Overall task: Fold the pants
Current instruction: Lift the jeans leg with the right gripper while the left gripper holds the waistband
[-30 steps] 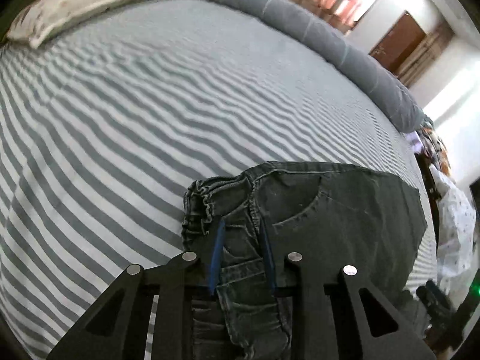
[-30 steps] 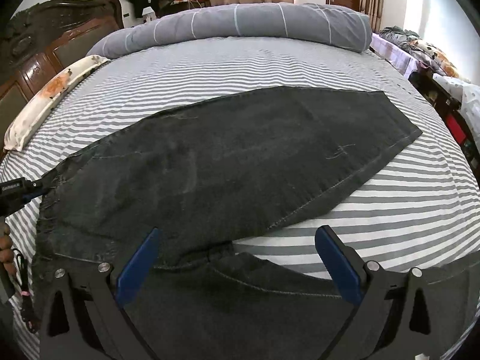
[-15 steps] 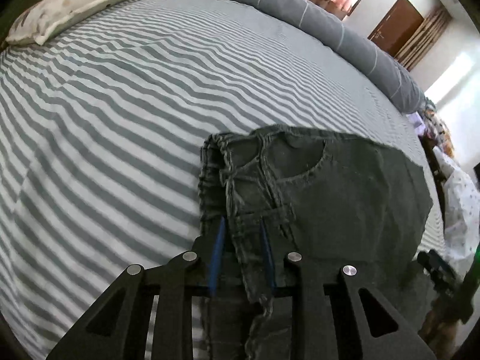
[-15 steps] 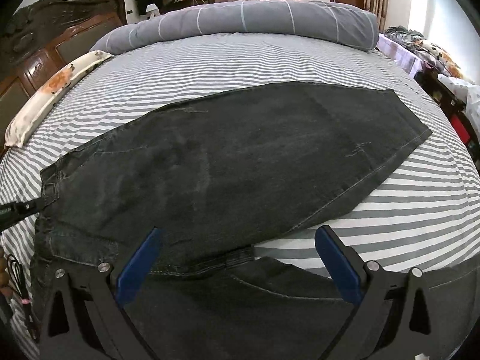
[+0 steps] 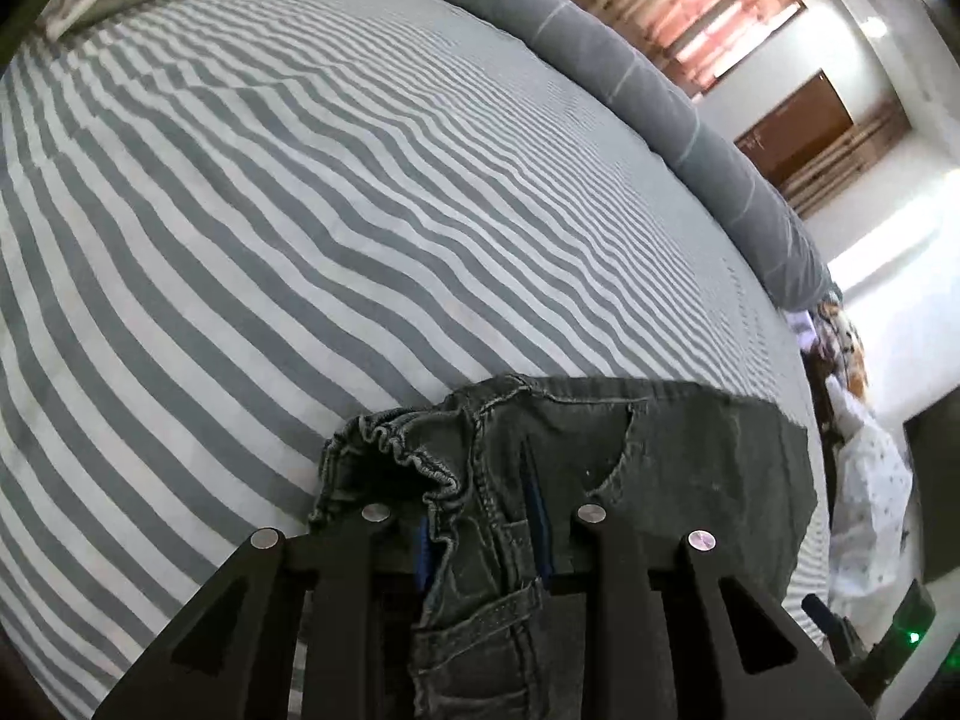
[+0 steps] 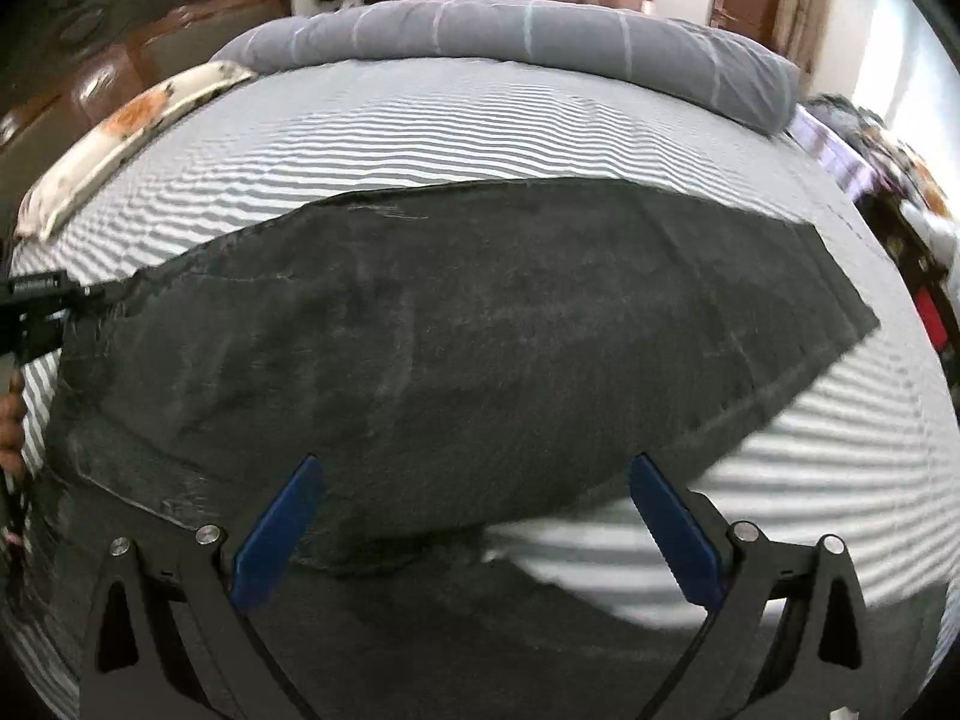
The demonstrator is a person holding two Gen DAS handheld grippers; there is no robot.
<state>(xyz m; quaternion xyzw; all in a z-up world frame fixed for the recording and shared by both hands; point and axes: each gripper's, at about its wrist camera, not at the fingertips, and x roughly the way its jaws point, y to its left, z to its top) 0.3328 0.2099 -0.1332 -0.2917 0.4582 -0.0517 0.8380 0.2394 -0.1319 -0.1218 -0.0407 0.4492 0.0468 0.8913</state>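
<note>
- Blue pads on the left gripper point(image 5: 480, 516) are pinched on the bunched waistband of the pants point(image 5: 660, 468), denim gathered between them and hanging down toward the camera.
- Compared with half a second back, the elastic ruffle of the waistband has puffed up and slid left over the left pad, so that pad is now mostly buried in cloth; earlier both pads showed clearly.
- The pants also sit lower in the left wrist view than before, with way more striped bedsheet point(image 5: 300, 240) showing above them.
- Right gripper point(image 6: 474, 480) has its jaws spread wide, nothing between the blue fingers point(image 6: 282, 534), same as a second ago. It hovers over the near part of the pants.
- In the right wrist view the dark leg now fills more of the picture and the whole thing is blurrier than earlier.
- The pants themselves: dark grey-black denim, faded, laid across the bed with one long leg stretched out to the right, hem end cut at an angle. A front pocket seam and belt loop show near the grip.
- At the far left of the right wrist view, the other gripper's black tip meets the waistband corner, and that corner looks lifted.
- Further out: a rolled grey duvet point(image 6: 540, 36) along the far edge, a floral pillow point(image 6: 132, 120) at the left, a wooden headboard point(image 6: 90, 60) behind it.
</note>
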